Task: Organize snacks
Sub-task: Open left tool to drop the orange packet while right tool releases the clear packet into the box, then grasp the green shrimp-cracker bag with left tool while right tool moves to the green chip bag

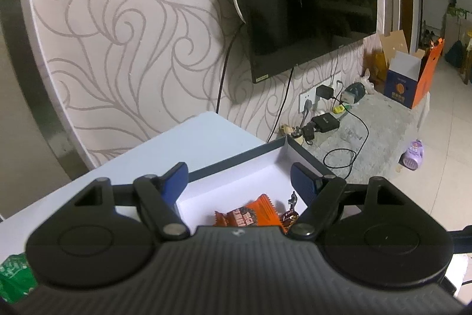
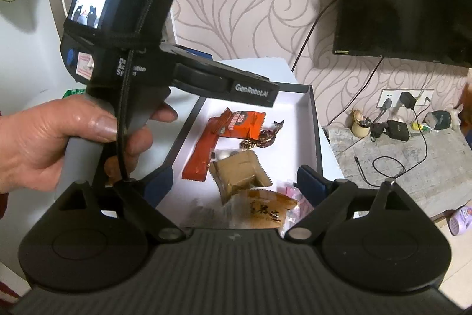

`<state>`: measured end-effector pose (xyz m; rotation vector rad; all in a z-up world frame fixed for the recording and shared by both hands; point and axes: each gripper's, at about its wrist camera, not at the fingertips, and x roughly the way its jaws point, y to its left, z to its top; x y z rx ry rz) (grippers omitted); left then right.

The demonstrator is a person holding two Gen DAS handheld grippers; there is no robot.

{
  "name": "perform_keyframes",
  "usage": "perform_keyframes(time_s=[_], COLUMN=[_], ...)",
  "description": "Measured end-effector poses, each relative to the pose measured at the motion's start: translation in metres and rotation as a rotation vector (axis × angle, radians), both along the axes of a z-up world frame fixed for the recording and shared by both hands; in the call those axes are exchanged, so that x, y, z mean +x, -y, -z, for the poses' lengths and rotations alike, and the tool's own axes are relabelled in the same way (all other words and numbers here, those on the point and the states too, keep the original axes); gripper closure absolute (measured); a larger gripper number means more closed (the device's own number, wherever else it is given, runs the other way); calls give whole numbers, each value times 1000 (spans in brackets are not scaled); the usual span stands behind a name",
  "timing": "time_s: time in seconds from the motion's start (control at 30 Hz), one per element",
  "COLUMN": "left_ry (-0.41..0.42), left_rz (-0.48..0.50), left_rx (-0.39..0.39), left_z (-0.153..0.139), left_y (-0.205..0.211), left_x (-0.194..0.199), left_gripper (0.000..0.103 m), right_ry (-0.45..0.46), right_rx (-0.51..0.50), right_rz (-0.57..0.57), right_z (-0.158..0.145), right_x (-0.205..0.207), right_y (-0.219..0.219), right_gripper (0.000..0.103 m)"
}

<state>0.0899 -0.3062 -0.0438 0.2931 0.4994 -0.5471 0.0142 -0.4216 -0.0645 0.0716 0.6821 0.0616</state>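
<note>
The left tool point(image 1: 239, 182) hung spread wide with nothing between its blue pads, poised above the far end of the box point(image 1: 236, 160). The right tool point(image 2: 236, 185) was likewise released and empty, hovering over the near end of the same box. Seen from the right wrist, the person's left hand point(image 2: 73, 138) gripped the handle of the left tool, whose body reached out over the box.

The snacks lay inside the box on the white bench point(image 1: 206, 132): an orange packet point(image 2: 244, 123) toward the far end, a long red bar point(image 2: 200, 158) partly under it, a dark foil candy point(image 2: 265, 138) just beside the packet, a tan wrapped biscuit point(image 2: 239, 173) nearer, and an amber packet point(image 2: 265, 211) touching a pink wrapper point(image 2: 295, 197) closest to the right tool. A green packet point(image 1: 14, 276) sat outside the box, at the lower left edge of the left wrist view.

The likeliest trouble was crowding. Both tools hung over one shallow box, so a reach by either might have knocked the other. The wrappers overlapped, so closing on one probably would have dragged its neighbour. The slick, flat packets could have slipped from the pads, and a low sweep might have caught the box wall and shifted it toward the bench edge.
</note>
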Motion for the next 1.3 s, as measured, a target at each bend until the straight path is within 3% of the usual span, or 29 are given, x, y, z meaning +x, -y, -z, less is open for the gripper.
perform_keyframes(time_s=[0.4, 0.73, 0.9, 1.1, 1.3], left_ry=[-8, -14, -16, -34, -51], left_rz=[-41, -95, -183, -336, -388], left_rx=[-48, -37, -26, -35, -19], left_z=[-6, 1, 5, 4, 7], left_y=[-46, -113, -167, -252, -334], left_x=[-26, -67, -83, -90, -92], left_gripper=[25, 25, 25, 25, 25], right_ry=[12, 21, 30, 10, -15], right_rx=[55, 47, 79, 107, 121], right_rz=[137, 230, 199, 84, -38], right_z=[-12, -13, -15, -14, -12], right_x=[-25, -35, -29, -9, 2], right_y=[15, -17, -46, -108, -181], right_gripper=[10, 10, 9, 9, 9])
